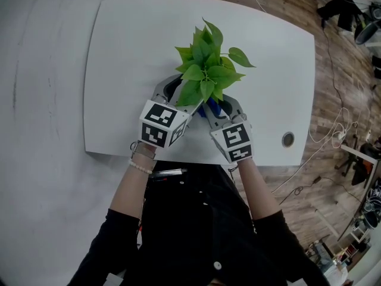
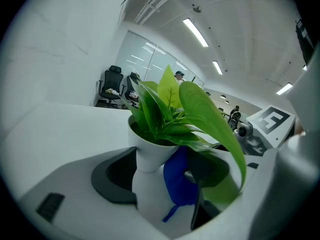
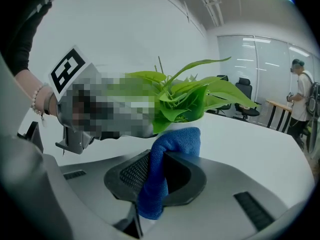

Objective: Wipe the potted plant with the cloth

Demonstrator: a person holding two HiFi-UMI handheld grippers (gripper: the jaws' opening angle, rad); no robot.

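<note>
Potted plant [image 2: 149, 176] clasped in left tongs [image 2: 165, 171], cloth [image 3: 175, 136] in right tongs [image 3: 160, 179] beside it

leaves [image 1: 205, 70] bright green, pot [image 2: 145, 159] white, cloth [image 3: 167, 149] blue. my left gripper [image 1: 177, 91] and right gripper [image 1: 221, 107]: grey shells, black pads [image 3: 122, 176] with a fine grid texture, cubes [image 1: 159, 124] in black-and-white square markers. table [image 1: 119, 70] white, floor [image 1: 333, 100] brown wood grain, my sleeves [image 1: 113, 243] black, bracelet [image 1: 141, 167] pale beads
</note>
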